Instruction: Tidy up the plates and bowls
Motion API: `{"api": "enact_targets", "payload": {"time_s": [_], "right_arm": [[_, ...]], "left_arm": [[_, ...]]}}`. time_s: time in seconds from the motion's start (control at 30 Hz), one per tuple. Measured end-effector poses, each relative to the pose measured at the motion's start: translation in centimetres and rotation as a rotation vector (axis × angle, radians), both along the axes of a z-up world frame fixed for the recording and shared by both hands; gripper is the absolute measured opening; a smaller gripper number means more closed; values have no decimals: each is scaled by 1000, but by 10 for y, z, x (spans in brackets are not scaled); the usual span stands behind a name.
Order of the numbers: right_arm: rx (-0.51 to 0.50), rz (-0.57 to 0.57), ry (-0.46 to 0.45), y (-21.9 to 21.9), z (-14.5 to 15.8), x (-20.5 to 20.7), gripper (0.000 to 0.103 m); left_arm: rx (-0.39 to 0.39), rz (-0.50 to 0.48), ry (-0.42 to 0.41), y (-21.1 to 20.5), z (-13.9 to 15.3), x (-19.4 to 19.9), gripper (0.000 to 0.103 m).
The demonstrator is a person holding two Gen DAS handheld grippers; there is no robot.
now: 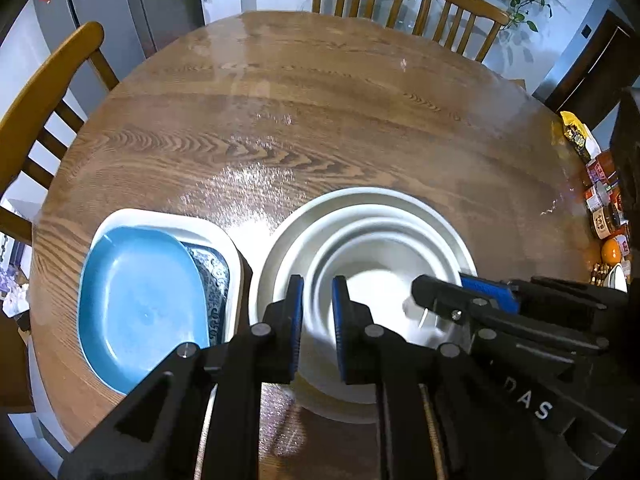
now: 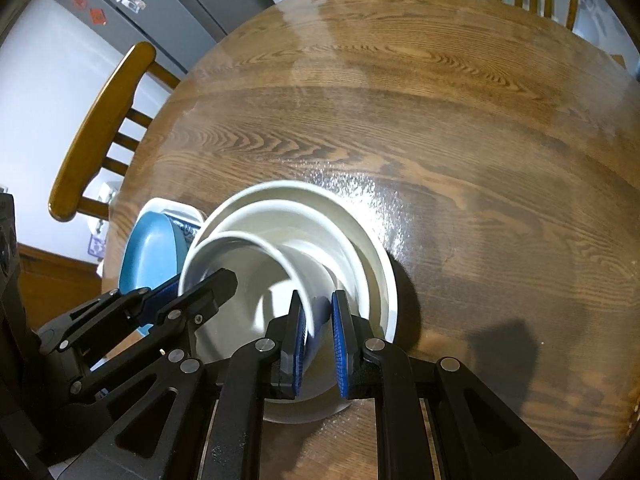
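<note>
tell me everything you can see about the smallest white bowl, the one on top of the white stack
The smallest white bowl is plain, glossy and ceramic-looking, with a thin round rim and deep walls. It sits tilted inside a larger white bowl, which rests in a wide white dish on the wooden table. The right gripper straddles its rim, jaws slightly apart. Its inside looks empty.

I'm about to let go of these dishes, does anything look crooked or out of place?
Yes. The innermost white bowl sits tilted in the nested white stack, its rim lifted toward the blue plate; both hand-held grippers straddle its rim. No spills or chips visible.
</note>
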State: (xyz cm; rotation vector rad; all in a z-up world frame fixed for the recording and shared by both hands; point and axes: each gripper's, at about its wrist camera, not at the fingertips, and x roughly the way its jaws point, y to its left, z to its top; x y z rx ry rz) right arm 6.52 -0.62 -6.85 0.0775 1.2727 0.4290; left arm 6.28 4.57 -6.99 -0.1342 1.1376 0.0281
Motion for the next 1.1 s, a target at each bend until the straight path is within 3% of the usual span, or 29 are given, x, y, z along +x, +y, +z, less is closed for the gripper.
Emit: {"api": "enact_targets", "payload": {"time_s": [0.13, 0.3, 0.43, 0.5, 0.63, 0.83, 1.0, 1.1], "right_arm": [[-40, 23, -94, 3, 20, -8, 14], [-61, 18, -214, -2, 48, -24, 14], [-63, 11, -284, -10, 64, -38, 19], [-68, 10, -310, -12, 69, -46, 27], [-89, 10, -362, -17, 77, -60, 45], [-93, 17, -390, -21, 83, -74, 46], [-74, 9, -381, -26, 83, -77, 46], [-60, -5, -367, -30, 80, -77, 46]], "left_arm": [[2, 8, -45, 4, 14, -4, 22], [33, 31, -118, 13, 36, -17, 62], [55, 54, -149, 23, 46, -29, 71], [48, 69, -155, 29, 48, -35, 80], [35, 116, -143, 44, 44, -47, 83], [27, 169, -131, 60, 43, -63, 85], [37, 173, -135, 61, 46, -72, 96], [44, 173, -134, 66, 46, -76, 97]]}}
